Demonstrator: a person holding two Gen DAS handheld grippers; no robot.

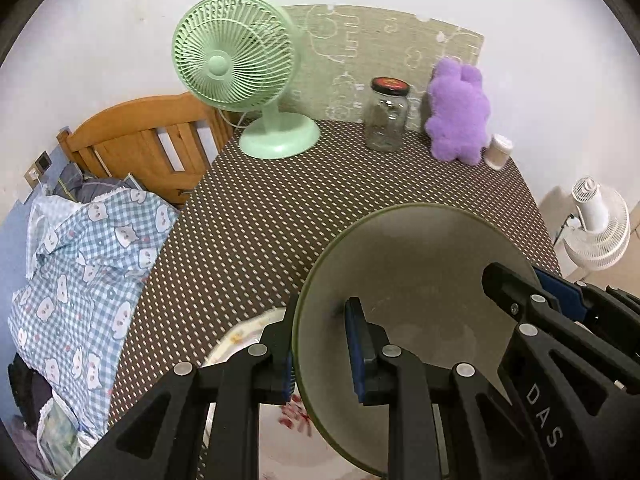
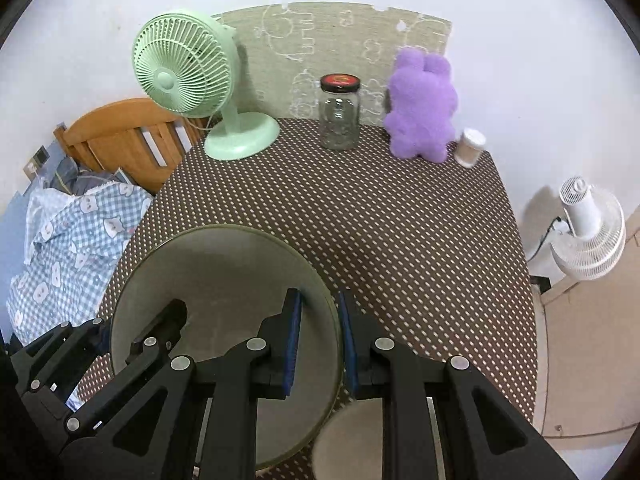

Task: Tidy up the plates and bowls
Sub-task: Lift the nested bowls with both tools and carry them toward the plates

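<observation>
A wide grey plate (image 1: 416,272) with an olive-green rim hangs above the dotted table, held from both sides. My left gripper (image 1: 320,354) is shut on its left rim, one blue pad inside and one outside. My right gripper (image 2: 320,340) is shut on the right rim of the same grey plate (image 2: 224,280). Each view also catches the other gripper at the opposite rim: the right gripper (image 1: 532,286) and the left gripper (image 2: 134,326). Under the left gripper lies a white flowered plate (image 1: 244,340), partly hidden. A grey round dish (image 2: 348,436) lies under the right gripper.
At the table's far edge stand a mint-green fan (image 2: 188,80), a glass jar (image 2: 340,114) with a red and black lid, a purple plush toy (image 2: 420,108) and a small white jar (image 2: 470,146). A wooden headboard (image 1: 148,140) and checked bedding (image 1: 88,272) are left. A white floor fan (image 2: 588,232) stands right.
</observation>
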